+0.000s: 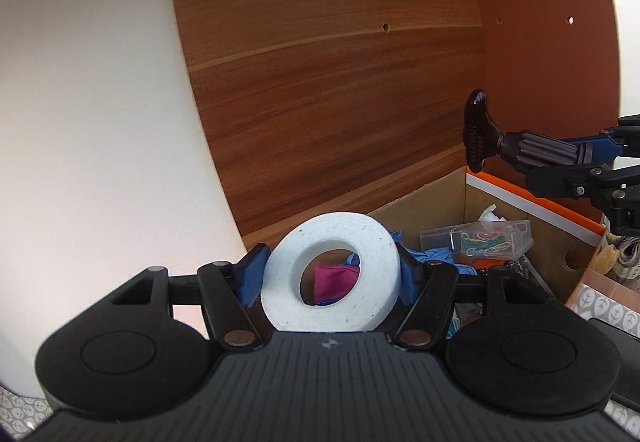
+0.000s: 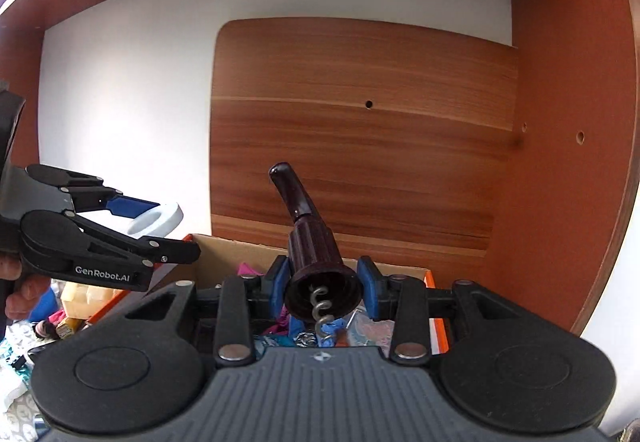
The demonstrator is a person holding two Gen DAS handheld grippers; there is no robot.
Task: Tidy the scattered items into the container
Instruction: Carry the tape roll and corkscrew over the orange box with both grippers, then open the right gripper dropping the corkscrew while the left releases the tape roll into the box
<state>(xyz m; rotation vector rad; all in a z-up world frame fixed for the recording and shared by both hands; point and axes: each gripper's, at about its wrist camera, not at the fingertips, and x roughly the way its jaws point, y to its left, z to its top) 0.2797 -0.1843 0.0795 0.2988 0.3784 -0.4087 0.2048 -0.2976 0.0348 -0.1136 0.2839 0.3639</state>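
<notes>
My left gripper (image 1: 328, 274) is shut on a white tape roll (image 1: 332, 274), its blue pads pressing both sides of the ring, which stands on edge above the near rim of a cardboard box (image 1: 516, 198). In the right wrist view the same roll (image 2: 158, 220) shows at the left, held by the left gripper (image 2: 160, 230). My right gripper (image 2: 323, 282) is shut on a dark brown corkscrew (image 2: 316, 262), handle pointing up and away, metal spiral toward the camera, over the box (image 2: 240, 248). The corkscrew (image 1: 520, 146) also shows at the right of the left wrist view.
Inside the box lie a clear case of coloured paper clips (image 1: 480, 240), blue cloth (image 1: 436, 256) and a pink item (image 1: 332, 282). A wooden panel (image 1: 332, 82) and white wall stand behind. Loose items (image 2: 76, 306) on a patterned cloth lie left of the box, by a person's hand (image 2: 24, 298).
</notes>
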